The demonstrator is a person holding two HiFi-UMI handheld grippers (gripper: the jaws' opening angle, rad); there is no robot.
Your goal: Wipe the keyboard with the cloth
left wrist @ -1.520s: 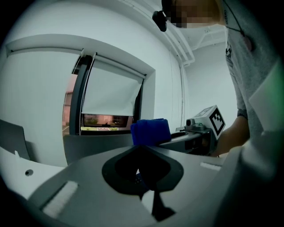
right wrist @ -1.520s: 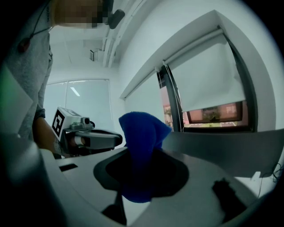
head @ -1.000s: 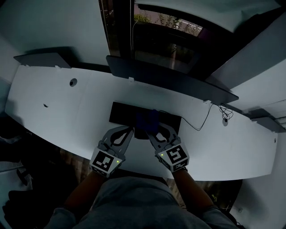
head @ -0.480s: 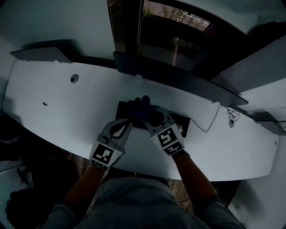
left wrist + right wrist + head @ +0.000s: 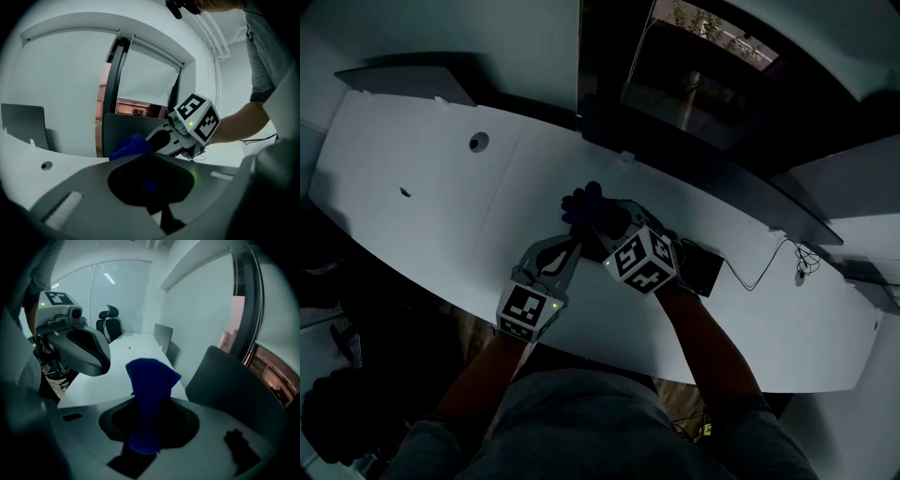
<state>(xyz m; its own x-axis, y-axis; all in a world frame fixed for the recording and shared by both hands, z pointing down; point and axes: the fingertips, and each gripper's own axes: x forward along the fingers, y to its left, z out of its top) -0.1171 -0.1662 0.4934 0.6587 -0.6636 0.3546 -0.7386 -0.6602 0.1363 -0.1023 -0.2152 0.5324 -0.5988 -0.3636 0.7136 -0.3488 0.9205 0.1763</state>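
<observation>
Wipe pass, state at this moment.

Right gripper (image 5: 607,225): jaws closed on the cloth (image 5: 150,394). Its own view shows the blue fabric pinched between them and standing up in a bunch past the tips. Dark keys show just below the jaws.

Left gripper (image 5: 568,247): jaws together, with nothing between them. Its view shows only keys through the oval gap (plus a faint blue glint, probably a reflection of the cloth). It sits low at the near left part of the keyboard (image 5: 701,267), apparently steadying it; actual contact can't be confirmed.

Change over the last second: the cloth was at the middle of the keyboard, then at its far left, and is now bunched at the far left corner. The right gripper has swung round to point left across the keys, its marker cube now over the keyboard's middle. The left gripper has hardly shifted relative to the keyboard.

Keyboard lies on the white table (image 5: 441,178), near the front edge. Only its right end shows clear of the grippers, with the cable (image 5: 750,274) trailing off to the right.

Reading: one centre-to-left stroke looks finished. The right half appears untouched in this stretch (judgement only), so a return stroke rightward seems due. The cloth is bunched and may need flattening for decent contact.
</observation>
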